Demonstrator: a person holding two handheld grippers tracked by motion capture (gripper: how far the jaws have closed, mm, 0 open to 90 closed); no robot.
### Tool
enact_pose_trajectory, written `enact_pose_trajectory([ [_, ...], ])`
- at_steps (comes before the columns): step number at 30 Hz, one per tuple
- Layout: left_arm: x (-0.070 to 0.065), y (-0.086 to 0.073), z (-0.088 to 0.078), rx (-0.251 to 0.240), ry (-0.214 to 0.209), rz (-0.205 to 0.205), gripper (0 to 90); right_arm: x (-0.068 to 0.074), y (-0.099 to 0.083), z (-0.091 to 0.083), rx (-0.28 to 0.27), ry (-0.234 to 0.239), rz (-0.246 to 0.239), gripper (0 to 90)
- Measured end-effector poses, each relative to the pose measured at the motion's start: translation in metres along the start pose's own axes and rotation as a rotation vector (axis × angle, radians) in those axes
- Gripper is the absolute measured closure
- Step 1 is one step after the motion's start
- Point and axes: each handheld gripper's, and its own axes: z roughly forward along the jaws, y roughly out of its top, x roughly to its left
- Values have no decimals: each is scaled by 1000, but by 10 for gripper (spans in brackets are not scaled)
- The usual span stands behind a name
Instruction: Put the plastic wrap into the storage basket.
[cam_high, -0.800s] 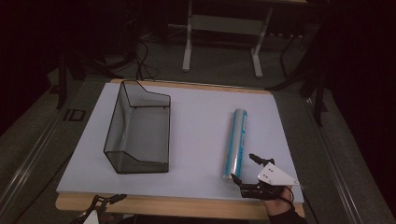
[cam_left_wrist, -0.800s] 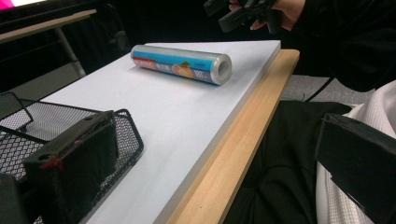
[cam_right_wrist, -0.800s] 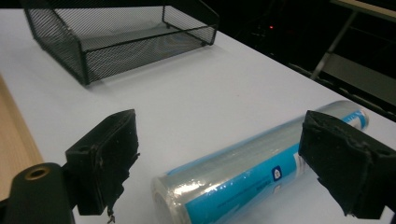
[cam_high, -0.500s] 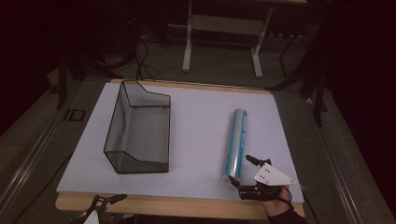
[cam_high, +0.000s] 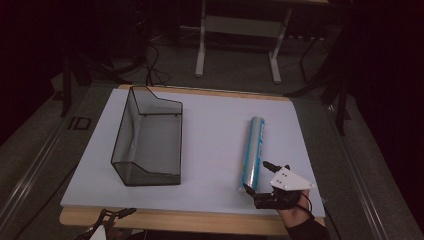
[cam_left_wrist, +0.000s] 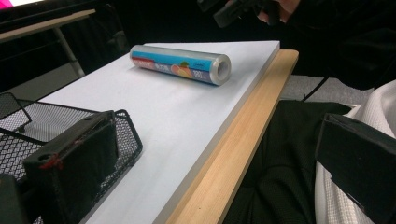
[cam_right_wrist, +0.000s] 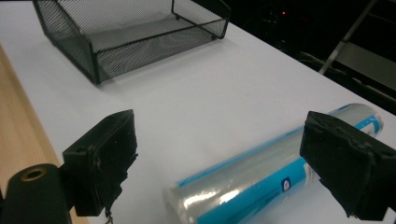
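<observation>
Wrap roll | label blue, writing unreadable | right gripper wide open, straddling roll's end, holding nothing

Dim room, lit table; soft focus overhead, sharper from the grippers.

High view: white table is the one bright area, floor and background past its far edge nearly black, overall slightly grainy and soft. Light seems to come from above; mesh basket casts only a faint shadow. Right gripper view: glare streak on the film roll, near jaws blurred. Left gripper view: foreground jaws soft, roll crisp, corners dark.
</observation>
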Motion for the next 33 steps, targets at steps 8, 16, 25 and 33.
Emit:
enact_pose_trajectory([
  [8, 0, 0, 0, 0, -3, -2, 1, -2, 23, 6, -3, -36, -31, 101],
  [16, 0, 0, 0, -4, -4, -4, 1, -15, 48, 17, 1, -111, 18, 89],
  [25, 0, 0, 0, -1, -5, -7, 1, -32, 56, 39, 84, -174, 136, 90],
  [33, -1, 0, 1, 0, -5, -7, 1, -48, 55, 62, 222, -236, 261, 94],
])
